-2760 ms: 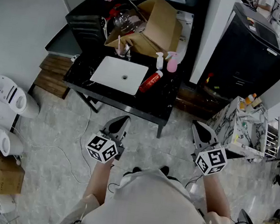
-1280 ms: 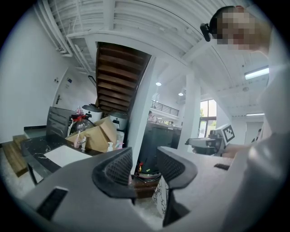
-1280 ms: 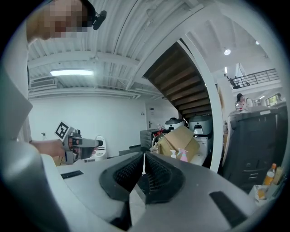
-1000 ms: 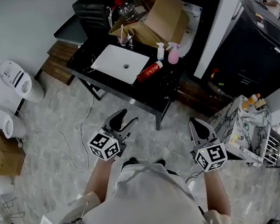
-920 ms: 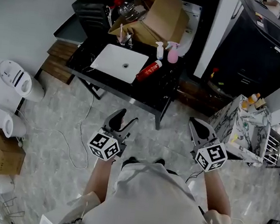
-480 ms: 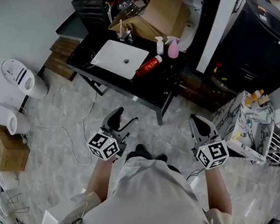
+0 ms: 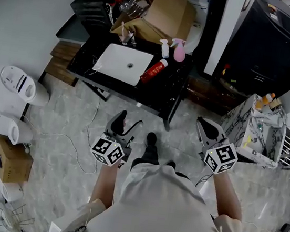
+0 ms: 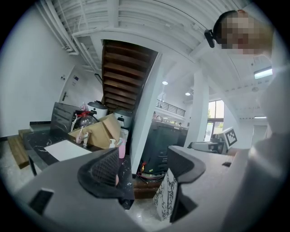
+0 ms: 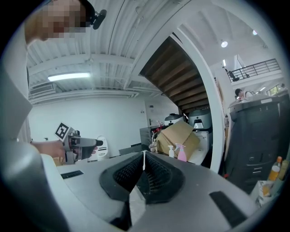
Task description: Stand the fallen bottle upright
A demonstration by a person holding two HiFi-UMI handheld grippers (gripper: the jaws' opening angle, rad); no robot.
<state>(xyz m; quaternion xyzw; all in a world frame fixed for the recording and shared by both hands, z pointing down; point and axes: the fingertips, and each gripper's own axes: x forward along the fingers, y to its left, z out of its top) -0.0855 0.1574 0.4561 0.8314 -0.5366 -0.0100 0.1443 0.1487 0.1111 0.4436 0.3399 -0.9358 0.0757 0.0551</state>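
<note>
Head view: bottle (image 7: 154,71) well beyond right gripper (image 7: 207,125)

Pale short-sleeved shirt (image 7: 167,211), dark shoe (image 7: 151,140), grey left gripper (image 7: 128,120) and right gripper (image 7: 207,123) with black-and-white marker cubes (image 7: 107,152)

A black desk (image 7: 160,98) is being held up by a pale stone floor (image 7: 64,123). A flat white basin (image 7: 123,63) is being carried on the left part of the desk. Just beside the basin's right edge, a red bottle (image 7: 153,71) is being carried on its side. Behind it, a white spray bottle (image 7: 165,48) and a pink spray bottle (image 7: 179,51) are being kept upright, side by side. A big cardboard box (image 7: 161,14) is being carried at the back of the desk. On the floor, well off to the left, two white machines (image 7: 17,84) and a small brown box (image 7: 6,159) are being carried.
</note>
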